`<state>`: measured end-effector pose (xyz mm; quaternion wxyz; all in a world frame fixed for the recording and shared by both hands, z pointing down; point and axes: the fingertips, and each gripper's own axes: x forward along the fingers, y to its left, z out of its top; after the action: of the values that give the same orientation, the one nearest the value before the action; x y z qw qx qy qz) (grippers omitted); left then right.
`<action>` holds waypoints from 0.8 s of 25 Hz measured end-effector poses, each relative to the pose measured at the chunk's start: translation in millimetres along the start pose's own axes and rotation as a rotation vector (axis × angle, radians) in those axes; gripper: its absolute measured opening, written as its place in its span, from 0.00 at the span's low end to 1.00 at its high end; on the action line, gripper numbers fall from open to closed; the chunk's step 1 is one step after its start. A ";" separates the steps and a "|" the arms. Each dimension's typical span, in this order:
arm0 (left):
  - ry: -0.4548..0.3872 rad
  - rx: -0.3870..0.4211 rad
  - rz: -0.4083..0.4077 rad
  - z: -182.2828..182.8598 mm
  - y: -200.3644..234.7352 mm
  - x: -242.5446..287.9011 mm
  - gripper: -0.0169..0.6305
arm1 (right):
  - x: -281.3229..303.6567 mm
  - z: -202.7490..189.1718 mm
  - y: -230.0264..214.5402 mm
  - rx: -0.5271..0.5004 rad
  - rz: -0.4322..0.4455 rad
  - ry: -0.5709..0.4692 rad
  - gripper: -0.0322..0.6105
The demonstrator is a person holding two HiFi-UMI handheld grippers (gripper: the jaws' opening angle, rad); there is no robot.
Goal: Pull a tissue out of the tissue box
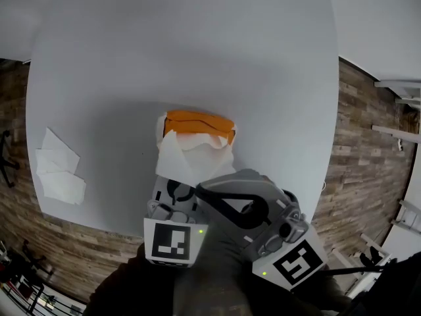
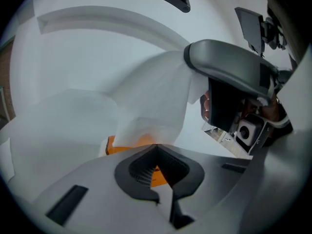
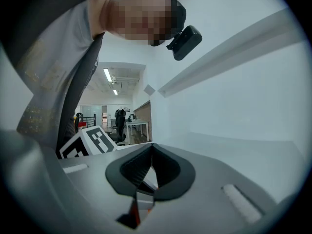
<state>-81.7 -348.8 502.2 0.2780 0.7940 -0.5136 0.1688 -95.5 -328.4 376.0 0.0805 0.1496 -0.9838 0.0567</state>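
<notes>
tissue box [image 1: 197, 122]: orange, mid-worktop [image 1: 184, 45], just ahead of both grippers
tissue [image 1: 187, 160]: white, up out of the box top, spread toward the near side, top end reaching the right gripper
left gripper [image 2: 156, 146]: jaws closed together, nothing pinched, tip at the box by the tissue's base
right gripper [image 3: 151, 147]: clenched, white sliver of tissue between the jaws, close beside left gripper, pointing upward
loose sheets [image 1: 59, 170]: white, at worktop's left edge, well apart from box

The tissue [image 1: 187, 160] is covering most of the tissue box [image 1: 197, 120], its upper end is lying hidden behind the right gripper [image 2: 191, 62], and the left gripper [image 2: 156, 150] is blocking the box's near side
</notes>
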 end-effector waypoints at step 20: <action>-0.286 0.011 0.134 23.7 -26.1 -208.7 0.03 | -12.3 93.9 146.9 -0.076 0.030 -0.113 0.05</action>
<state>-145.1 -204.4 361.0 0.1858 0.7753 -0.5990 0.0752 -141.8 -198.3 268.9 0.0296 0.1344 -0.9904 0.0119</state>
